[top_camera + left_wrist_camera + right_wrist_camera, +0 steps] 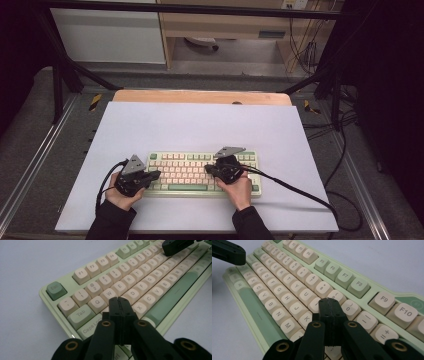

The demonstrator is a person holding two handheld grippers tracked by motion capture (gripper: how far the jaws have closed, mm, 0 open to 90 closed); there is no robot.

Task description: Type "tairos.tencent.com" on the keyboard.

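A pale green keyboard with cream keys lies on the near middle of a white mat. My left gripper is shut and empty over the keyboard's left end. In the left gripper view its closed tips hover by the A and S keys of the keyboard. My right gripper is also shut and empty, over the right half. Its joined tips sit above the keys near I, O and K of the keyboard. Whether either gripper touches a key I cannot tell.
The white mat covers a wooden table whose far edge shows beyond it. A black cable trails right from the right gripper and off the mat. Black frame bars stand at the back corners.
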